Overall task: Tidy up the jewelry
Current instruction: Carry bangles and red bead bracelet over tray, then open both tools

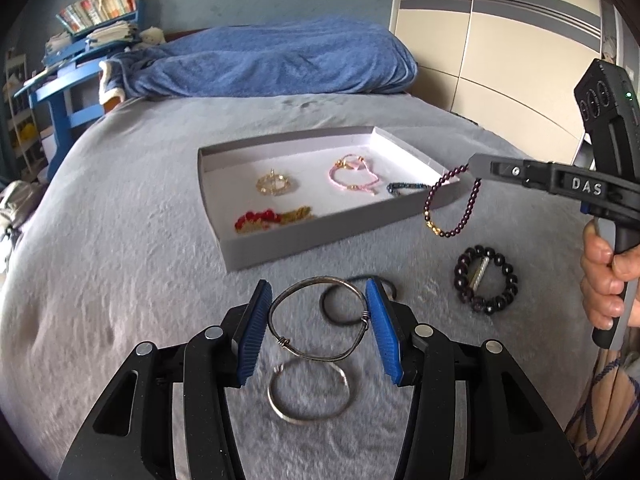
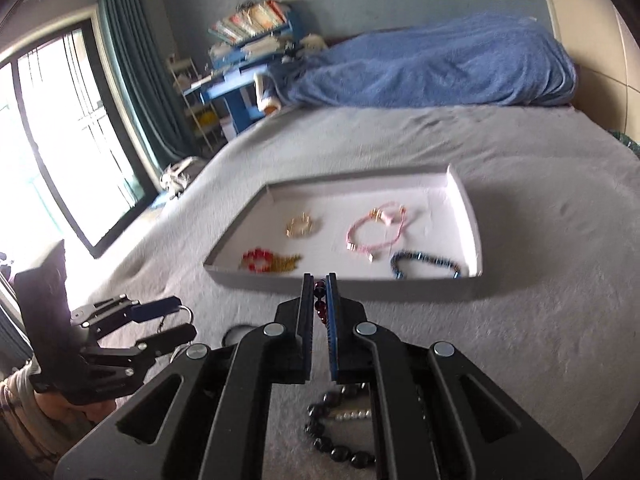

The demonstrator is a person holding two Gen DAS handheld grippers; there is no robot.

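A grey shallow box (image 1: 288, 246) lies on the bed and holds a gold bracelet (image 1: 277, 184), a pink cord bracelet (image 1: 354, 178), a blue beaded one (image 1: 406, 189) and a red-and-gold one (image 1: 268, 218). My left gripper (image 1: 318, 330) is shut on a dark wire bangle (image 1: 316, 316) and holds it just above the bed. A silver bangle (image 1: 308, 394) and a black ring (image 1: 344, 300) lie below it. My right gripper (image 2: 319, 280) is shut on a purple beaded bracelet (image 1: 450, 204) that hangs beside the box's near right corner. A dark beaded bracelet (image 1: 485, 279) lies on the bed.
The bed has a grey cover (image 1: 120, 280) and a blue blanket (image 1: 272, 60) at its head. A blue shelf with books (image 1: 88, 40) stands at the left, a wardrobe (image 1: 500, 40) at the right. A window with curtains (image 2: 80, 120) shows in the right wrist view.
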